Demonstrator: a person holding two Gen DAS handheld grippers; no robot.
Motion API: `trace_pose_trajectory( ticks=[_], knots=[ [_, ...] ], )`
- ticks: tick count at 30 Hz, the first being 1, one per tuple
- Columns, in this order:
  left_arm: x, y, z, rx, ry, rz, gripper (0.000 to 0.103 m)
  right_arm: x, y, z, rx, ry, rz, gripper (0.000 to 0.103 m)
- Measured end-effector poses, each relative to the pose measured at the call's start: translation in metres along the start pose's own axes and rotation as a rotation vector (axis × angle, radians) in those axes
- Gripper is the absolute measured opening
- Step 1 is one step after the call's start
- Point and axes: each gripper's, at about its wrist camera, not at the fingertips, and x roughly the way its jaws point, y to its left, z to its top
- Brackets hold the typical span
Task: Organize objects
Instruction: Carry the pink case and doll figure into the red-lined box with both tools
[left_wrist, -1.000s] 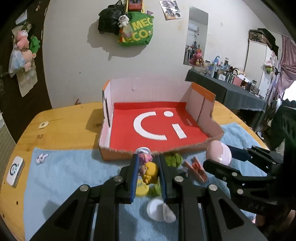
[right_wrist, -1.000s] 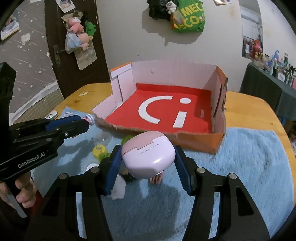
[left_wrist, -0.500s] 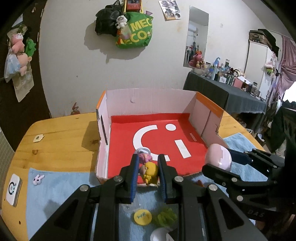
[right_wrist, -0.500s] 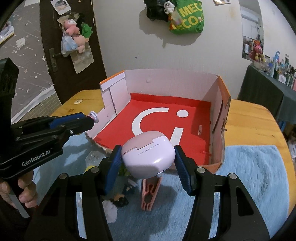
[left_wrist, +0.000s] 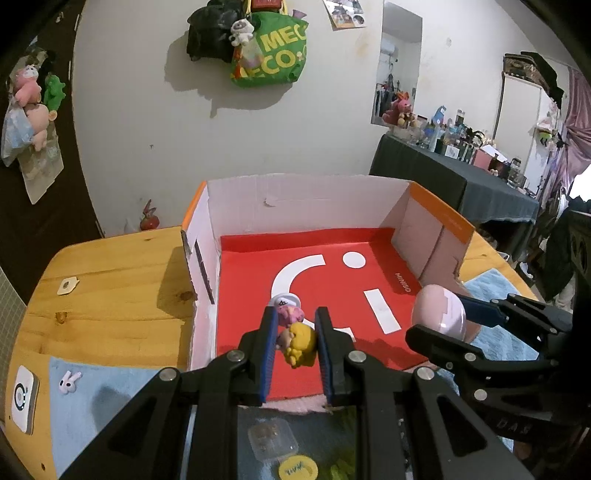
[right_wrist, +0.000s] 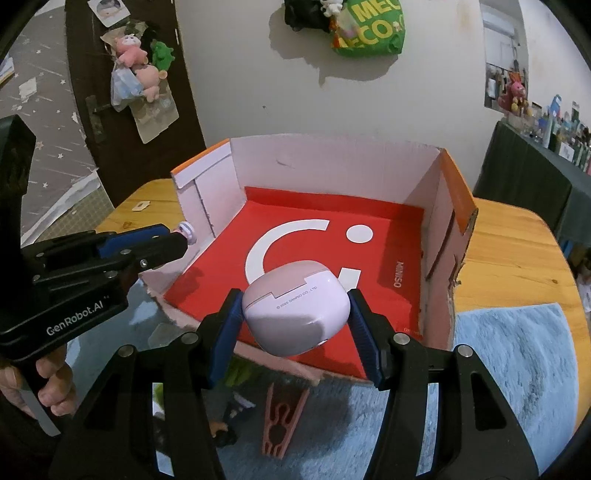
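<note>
An open cardboard box (left_wrist: 306, 199) (right_wrist: 332, 162) with a red floor stands on the wooden table. My left gripper (left_wrist: 293, 332) is shut on a small yellow and pink toy figure (left_wrist: 295, 339), held over the box's near left part. My right gripper (right_wrist: 295, 317) is shut on a pink rounded earbud case (right_wrist: 295, 310), held over the box's near edge. The pink case (left_wrist: 439, 312) and the right gripper also show at the right of the left wrist view. The left gripper (right_wrist: 177, 240) shows at the left of the right wrist view, with a hand (right_wrist: 44, 384) on its handle.
A blue towel (right_wrist: 517, 369) (left_wrist: 92, 398) covers the near table. On it lie a pink clothes peg (right_wrist: 280, 421), a yellow round token (left_wrist: 297, 470), a clear small case (left_wrist: 271, 441) and a white bunny clip (left_wrist: 68, 380). A white device (left_wrist: 24, 397) sits at the left edge.
Both grippers moved forward with their objects, from above the towel to over the box's near edge. The loose items on the towel slid down and out of view.
</note>
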Motion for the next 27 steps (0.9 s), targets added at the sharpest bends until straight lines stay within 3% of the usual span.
trace_pose_trajectory(
  ticks=[27],
  knots=[
    [0.066, 0.016, 0.01, -0.003, 0.099, 0.013, 0.021, 0.061, -0.02, 0.023, 0.017, 0.091, -0.032, 0.055]
  ],
)
